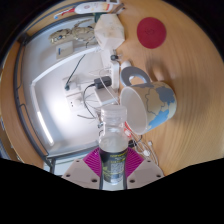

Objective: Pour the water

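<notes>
Bottle: we see the clear bottle (113, 140) upright between our fingers.
Gripper: our gripper (112, 163) is clamped on it, both pads touching.
Mug: the mug (148, 103) stands just beyond on the wooden table (195, 90).

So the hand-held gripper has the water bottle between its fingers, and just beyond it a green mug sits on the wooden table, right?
Not quite: the gripper view shows the mug is white and blue, not green. The rest holds: the hand-held gripper has the water bottle between its fingers, with the mug just beyond on the wooden table.
</notes>
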